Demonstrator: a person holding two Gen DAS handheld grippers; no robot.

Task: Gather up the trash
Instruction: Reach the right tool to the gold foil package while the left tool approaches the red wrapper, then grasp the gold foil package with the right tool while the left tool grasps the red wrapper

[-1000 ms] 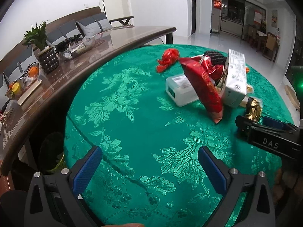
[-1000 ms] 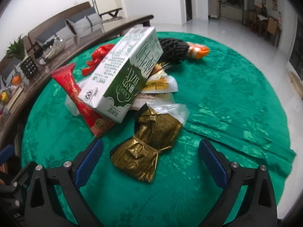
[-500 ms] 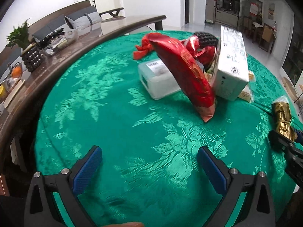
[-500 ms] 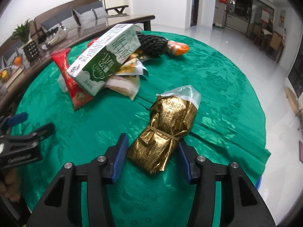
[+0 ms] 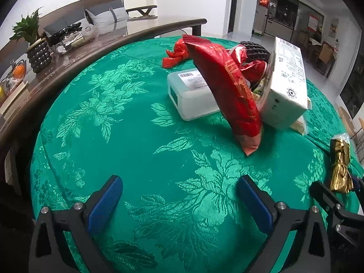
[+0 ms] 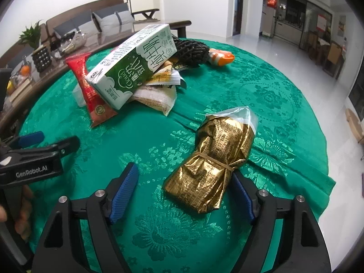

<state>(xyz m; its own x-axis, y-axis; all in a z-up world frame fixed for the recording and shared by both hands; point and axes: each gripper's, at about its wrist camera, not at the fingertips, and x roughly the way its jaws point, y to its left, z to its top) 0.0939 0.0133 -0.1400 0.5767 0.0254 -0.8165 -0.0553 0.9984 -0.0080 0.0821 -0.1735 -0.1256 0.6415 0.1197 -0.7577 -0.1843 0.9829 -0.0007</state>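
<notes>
A gold foil packet tied with a rubber band lies on the green tablecloth. It sits between the fingers of my right gripper, whose jaws are opening; the left pad stands clear of it. Behind it is a trash pile: a green-and-white milk carton, a red snack bag, a white plastic box, a black mesh sleeve and a red plastic bag. My left gripper hangs open over bare cloth in front of the pile, holding nothing.
A dark wooden counter curves along the table's left side with a potted plant, a glass dish and fruit. An orange-tipped wrapper lies behind the pile. The table's right edge drops to a white tiled floor.
My right gripper closed around the gold packet, drew it away from the pile, then opened its jaws again. My left gripper moved down and closer to the pile early on.
</notes>
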